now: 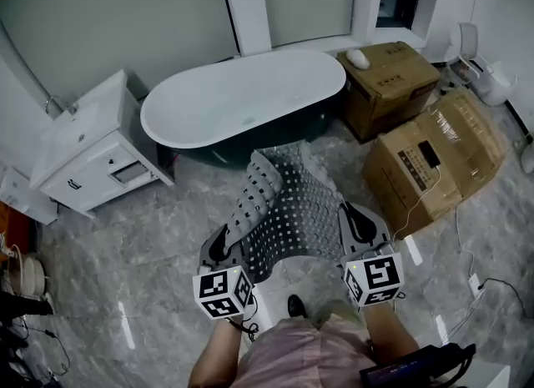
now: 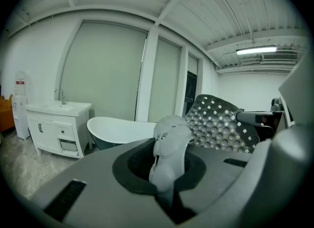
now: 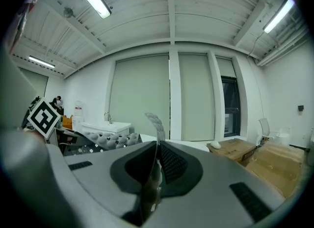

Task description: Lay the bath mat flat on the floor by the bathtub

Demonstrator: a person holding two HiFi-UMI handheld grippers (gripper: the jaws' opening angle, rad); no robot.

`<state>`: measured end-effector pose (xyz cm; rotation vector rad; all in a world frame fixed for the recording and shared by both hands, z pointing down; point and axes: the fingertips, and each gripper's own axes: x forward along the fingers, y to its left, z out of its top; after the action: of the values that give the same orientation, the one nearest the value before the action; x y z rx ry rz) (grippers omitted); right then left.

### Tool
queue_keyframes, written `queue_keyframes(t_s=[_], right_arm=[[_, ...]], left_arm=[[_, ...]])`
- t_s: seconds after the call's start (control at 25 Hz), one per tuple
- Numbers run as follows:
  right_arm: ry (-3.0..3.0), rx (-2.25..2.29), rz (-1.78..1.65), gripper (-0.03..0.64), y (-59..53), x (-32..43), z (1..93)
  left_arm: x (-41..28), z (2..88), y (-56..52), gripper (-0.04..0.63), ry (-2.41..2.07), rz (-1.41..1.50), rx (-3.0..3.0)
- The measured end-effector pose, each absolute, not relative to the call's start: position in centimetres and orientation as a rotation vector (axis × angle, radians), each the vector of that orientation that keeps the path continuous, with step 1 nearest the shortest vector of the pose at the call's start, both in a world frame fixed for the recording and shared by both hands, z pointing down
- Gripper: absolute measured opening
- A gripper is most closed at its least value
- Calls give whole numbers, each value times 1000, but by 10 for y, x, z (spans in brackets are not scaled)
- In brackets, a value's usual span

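Worryingly, the curled grey perforated rubber bath mat (image 1: 288,203), clamped by left gripper (image 1: 224,246) and right gripper (image 1: 360,226), could land folded.

Head view: looks steeply down from above and behind the left gripper (image 1: 238,232) and right gripper (image 1: 346,215), with the bathtub (image 1: 242,98) beyond their tips. Left gripper view: sits close behind its own jaws, faces level along them — bathtub ahead, vanity (image 2: 56,124) off to the left. Right gripper view: equally close, tilted upward, cardboard boxes (image 3: 245,151) to its right. Shares bath mat (image 1: 288,203) and vanity with both others.
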<state>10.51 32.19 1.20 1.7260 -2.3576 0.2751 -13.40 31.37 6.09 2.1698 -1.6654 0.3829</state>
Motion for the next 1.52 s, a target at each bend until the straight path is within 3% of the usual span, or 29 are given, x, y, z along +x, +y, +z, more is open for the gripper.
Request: queue_keyframes(t_s=[0.48, 1.12, 1.52], right_arm=[[-2304, 1731, 334, 29, 290, 124, 39], [-2382, 1606, 389, 29, 167, 152, 75], [-2471, 1556, 355, 29, 129, 152, 63]], left_arm=[[-116, 93, 277, 38, -1605, 456, 2153], [-81, 118, 181, 38, -1681, 536, 2071], [-83, 97, 152, 38, -1777, 495, 2039]])
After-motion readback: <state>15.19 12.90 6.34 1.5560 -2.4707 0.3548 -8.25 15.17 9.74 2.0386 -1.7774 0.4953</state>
